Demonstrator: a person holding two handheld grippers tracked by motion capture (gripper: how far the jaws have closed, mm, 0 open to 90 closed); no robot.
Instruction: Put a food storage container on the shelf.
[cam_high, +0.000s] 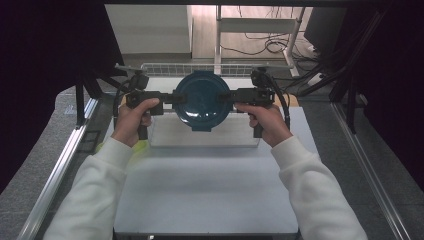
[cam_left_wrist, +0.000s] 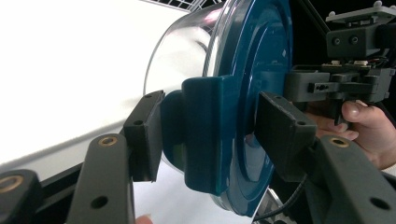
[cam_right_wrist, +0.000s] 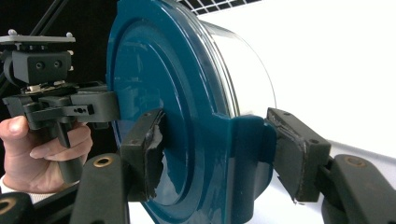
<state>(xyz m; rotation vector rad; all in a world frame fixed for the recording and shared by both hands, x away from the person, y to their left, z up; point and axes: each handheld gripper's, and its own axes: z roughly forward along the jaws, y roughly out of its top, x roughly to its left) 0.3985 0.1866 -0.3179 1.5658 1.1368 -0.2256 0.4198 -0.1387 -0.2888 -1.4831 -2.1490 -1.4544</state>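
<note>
A clear round container with a teal lid (cam_high: 202, 100) is held above the white worktop (cam_high: 210, 190) (over a clear bin), left gripper (cam_high: 170, 98) and right gripper (cam_high: 227, 96) pinching opposite lid tabs.

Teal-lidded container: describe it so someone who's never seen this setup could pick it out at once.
Start at the white table: above its far half, the left gripper and right gripper hold one item between them. That is the round clear container with a teal lid, each gripper clamped on a side tab of the lid. It is the scene's one round, teal thing among black hardware and a wire rack.
</note>
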